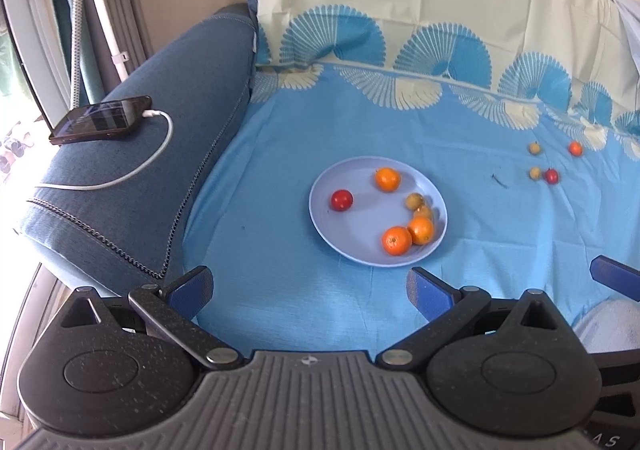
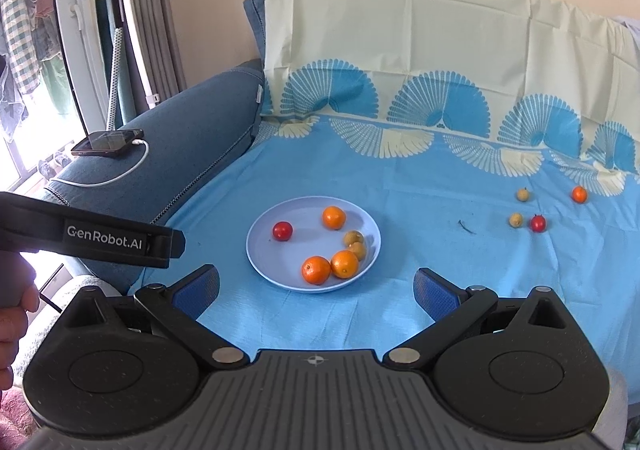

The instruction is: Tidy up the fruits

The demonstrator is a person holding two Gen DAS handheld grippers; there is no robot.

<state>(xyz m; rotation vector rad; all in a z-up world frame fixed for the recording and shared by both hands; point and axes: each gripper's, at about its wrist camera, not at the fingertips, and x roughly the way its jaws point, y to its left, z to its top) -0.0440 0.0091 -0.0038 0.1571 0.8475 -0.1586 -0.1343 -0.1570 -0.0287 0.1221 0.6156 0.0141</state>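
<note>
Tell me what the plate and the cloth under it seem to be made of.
The plate looks like pale lavender plastic or melamine: smooth, with a soft sheen and a thin rim. The cloth looks like thin matte woven fabric, perhaps cotton: fold creases and wrinkles show, with printed fan patterns.

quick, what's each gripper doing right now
left gripper: open, holding nothing
right gripper: open, holding nothing

A dark phone lies on the blue sofa armrest at ten o'clock, a white charging cable plugged into its right end and looping down the armrest. A blue-and-cream patterned sheet covers the seat and backrest. Grey curtains hang at eleven o'clock.
</note>
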